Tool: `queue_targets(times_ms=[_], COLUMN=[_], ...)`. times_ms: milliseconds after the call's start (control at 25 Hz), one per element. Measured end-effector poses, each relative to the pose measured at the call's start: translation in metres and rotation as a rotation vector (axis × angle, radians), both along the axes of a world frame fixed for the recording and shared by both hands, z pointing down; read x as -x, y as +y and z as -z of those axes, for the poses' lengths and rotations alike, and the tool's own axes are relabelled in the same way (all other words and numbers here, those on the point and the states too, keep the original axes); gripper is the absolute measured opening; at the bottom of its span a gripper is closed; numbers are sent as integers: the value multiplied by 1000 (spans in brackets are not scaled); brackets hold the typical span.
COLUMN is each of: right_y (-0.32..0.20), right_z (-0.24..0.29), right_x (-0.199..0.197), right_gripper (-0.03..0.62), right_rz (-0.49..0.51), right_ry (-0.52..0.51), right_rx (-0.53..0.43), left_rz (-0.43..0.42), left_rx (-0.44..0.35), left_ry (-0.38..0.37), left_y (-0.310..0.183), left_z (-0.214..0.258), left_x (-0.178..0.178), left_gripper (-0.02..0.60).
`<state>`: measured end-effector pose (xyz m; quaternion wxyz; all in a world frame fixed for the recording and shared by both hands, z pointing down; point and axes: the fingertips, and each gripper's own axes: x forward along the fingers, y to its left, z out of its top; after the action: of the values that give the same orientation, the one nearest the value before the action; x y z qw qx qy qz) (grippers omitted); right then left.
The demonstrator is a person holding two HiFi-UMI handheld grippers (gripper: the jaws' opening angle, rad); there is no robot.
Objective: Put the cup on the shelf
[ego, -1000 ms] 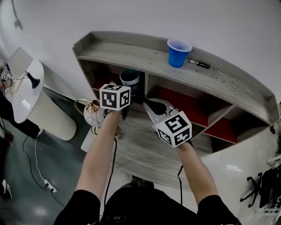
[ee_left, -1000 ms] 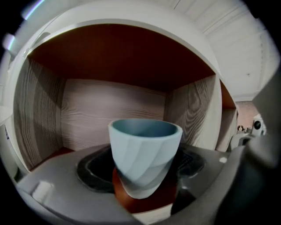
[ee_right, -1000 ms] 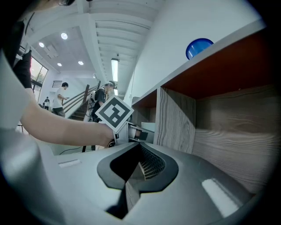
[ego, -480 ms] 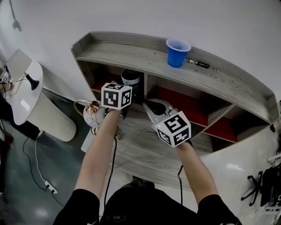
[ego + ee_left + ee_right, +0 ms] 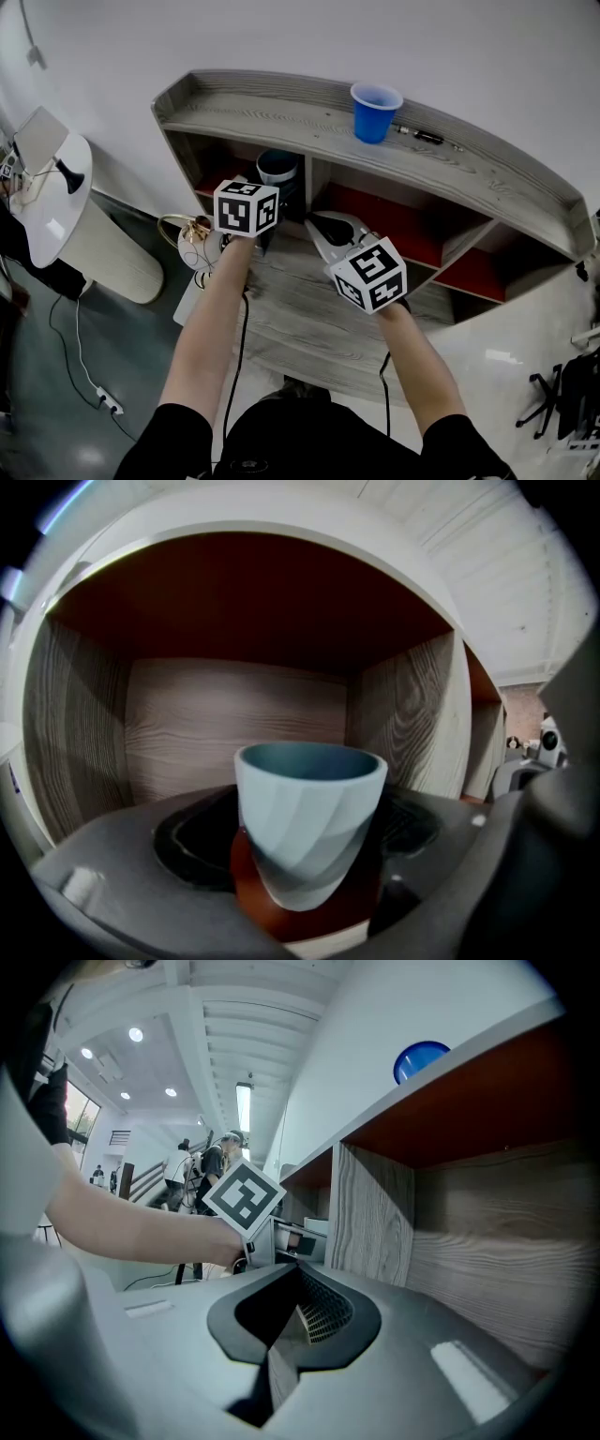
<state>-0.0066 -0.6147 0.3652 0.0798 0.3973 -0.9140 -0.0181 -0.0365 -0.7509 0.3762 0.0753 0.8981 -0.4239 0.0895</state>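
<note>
A pale blue-grey ribbed cup (image 5: pixel 307 827) (image 5: pixel 278 167) stands slightly tilted on the red floor (image 5: pixel 281 919) of the wooden shelf's (image 5: pixel 281 117) left compartment. My left gripper (image 5: pixel 306 855) (image 5: pixel 279 195) reaches into that compartment with the cup between its jaws. The jaws are opening, and the pads still lie against the cup's sides. My right gripper (image 5: pixel 323 225) (image 5: pixel 289 1324) hovers just in front of the middle compartment, shut with nothing in it.
A blue plastic cup (image 5: pixel 374 112) (image 5: pixel 419 1058) and a dark pen-like thing (image 5: pixel 427 137) sit on the shelf's top board. A vertical divider (image 5: pixel 403 724) stands to the cup's right. A white round table (image 5: pixel 56 187) and floor cables (image 5: pixel 89 375) lie to the left.
Almost nothing has moved. The left gripper stays at the compartment with the cup, and the right gripper holds its place.
</note>
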Motion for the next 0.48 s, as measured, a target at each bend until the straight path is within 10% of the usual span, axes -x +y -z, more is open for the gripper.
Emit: queue_targets(times_ms=[480], right_y=[3], right_z=[2], right_x=[-2], right_gripper=[11], right_rz=[6], right_ry=[-4], right_rx=[-5], left_rz=[55], left_rx=[-54], left_ry=[18], left_y=[19], left_z=[17], left_x=[21], left_gripper=[474])
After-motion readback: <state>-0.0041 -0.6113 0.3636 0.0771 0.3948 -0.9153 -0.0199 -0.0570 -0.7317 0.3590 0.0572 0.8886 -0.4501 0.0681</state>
